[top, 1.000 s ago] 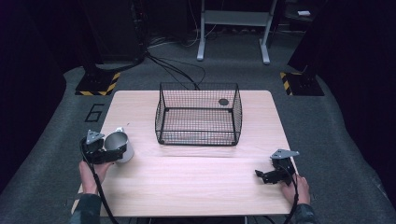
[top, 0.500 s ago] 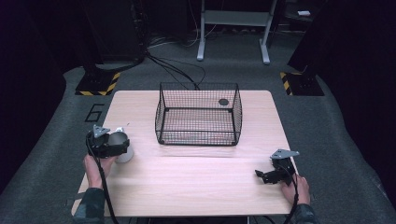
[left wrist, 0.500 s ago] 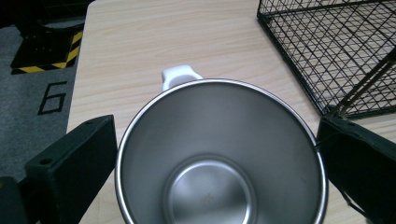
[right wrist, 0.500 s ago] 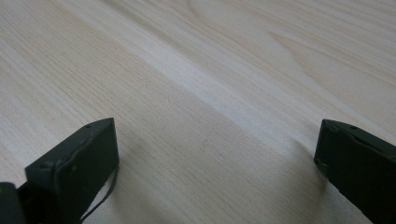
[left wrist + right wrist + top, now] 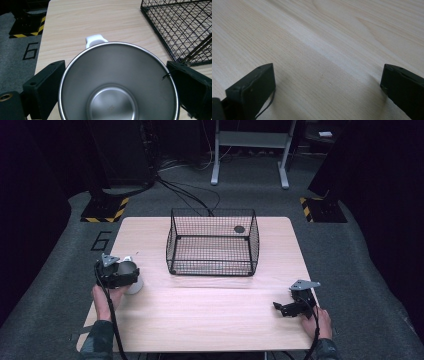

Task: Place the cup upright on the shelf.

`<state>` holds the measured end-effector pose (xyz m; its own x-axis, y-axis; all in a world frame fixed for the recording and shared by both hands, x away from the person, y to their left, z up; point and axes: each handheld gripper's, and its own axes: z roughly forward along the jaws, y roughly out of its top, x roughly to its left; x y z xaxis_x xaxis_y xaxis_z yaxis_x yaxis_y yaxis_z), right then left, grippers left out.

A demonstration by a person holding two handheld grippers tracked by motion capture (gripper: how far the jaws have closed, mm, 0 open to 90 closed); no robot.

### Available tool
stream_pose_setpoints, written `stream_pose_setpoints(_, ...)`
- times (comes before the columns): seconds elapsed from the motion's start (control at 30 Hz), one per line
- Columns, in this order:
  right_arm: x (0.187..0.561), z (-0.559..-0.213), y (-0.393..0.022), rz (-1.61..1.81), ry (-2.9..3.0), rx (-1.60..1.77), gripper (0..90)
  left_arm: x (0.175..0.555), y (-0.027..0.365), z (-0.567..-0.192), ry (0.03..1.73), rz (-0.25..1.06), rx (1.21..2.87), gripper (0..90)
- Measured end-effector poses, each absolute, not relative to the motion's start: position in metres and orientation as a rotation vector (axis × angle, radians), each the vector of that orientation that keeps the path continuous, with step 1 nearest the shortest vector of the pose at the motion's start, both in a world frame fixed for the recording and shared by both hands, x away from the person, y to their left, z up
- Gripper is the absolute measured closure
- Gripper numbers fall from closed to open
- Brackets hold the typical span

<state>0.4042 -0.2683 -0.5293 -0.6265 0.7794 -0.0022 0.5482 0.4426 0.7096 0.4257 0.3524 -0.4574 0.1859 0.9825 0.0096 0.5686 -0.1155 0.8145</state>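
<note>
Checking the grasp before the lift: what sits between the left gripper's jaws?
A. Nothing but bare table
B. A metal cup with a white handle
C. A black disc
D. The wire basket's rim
B: in the left gripper view the cup sits between the left gripper jaws, its white handle pointing away.

Black two-jaw left tongs (image 5: pixel 131 276) lower left, right tongs (image 5: pixel 278 308) lower right, grey three-cornered plates, black trailing cables, dark sleeves
</note>
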Motion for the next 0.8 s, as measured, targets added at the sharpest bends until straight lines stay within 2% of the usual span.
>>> stream_pose_setpoints(0.8, 0.404, -0.529, -0.268, 0.985, 2.37, 1.135, 0.0, 0.408, 0.351, -0.444, 1.336, 0.703, 1.821, 6.3)
